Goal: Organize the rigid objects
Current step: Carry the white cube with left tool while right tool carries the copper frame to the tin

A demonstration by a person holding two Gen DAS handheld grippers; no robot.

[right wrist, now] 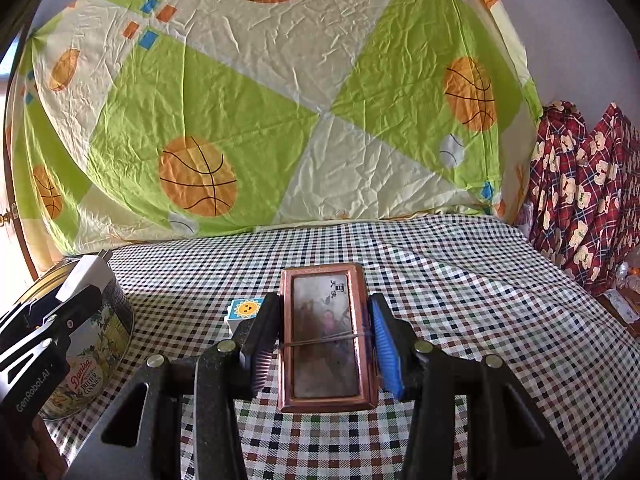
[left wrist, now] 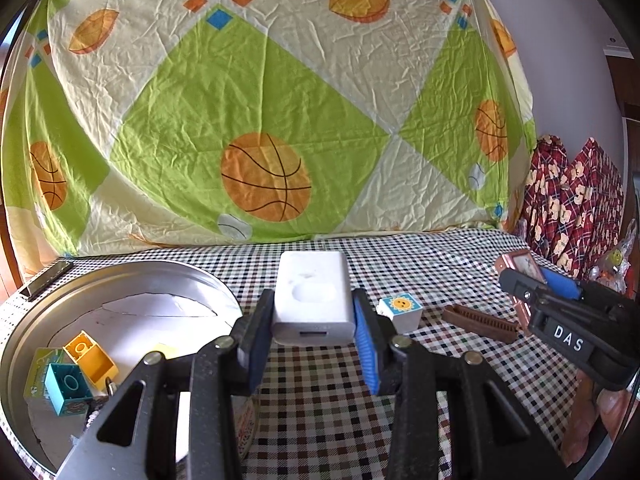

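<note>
Claws, one in each hand, each grip an object above a counter (left wrist: 320,400) covered in checked cloth. The left claw (left wrist: 314,334) is closed on a white charger block (left wrist: 312,300), held just right of a round cookie tin (left wrist: 24,332). Inside the tin lie a yellow toy brick (left wrist: 90,356) and a teal toy brick (left wrist: 66,388), touching each other. On the counter just right of the charger sits a white cube with a sun face (left wrist: 402,310), and farther right a brown comb (left wrist: 480,322). The right claw (right wrist: 326,344) is closed on a copper-framed rectangular case (right wrist: 326,336) with a thin band across it, near the middle of the counter. A basketball-print sheet (left wrist: 264,120) hangs behind
</note>
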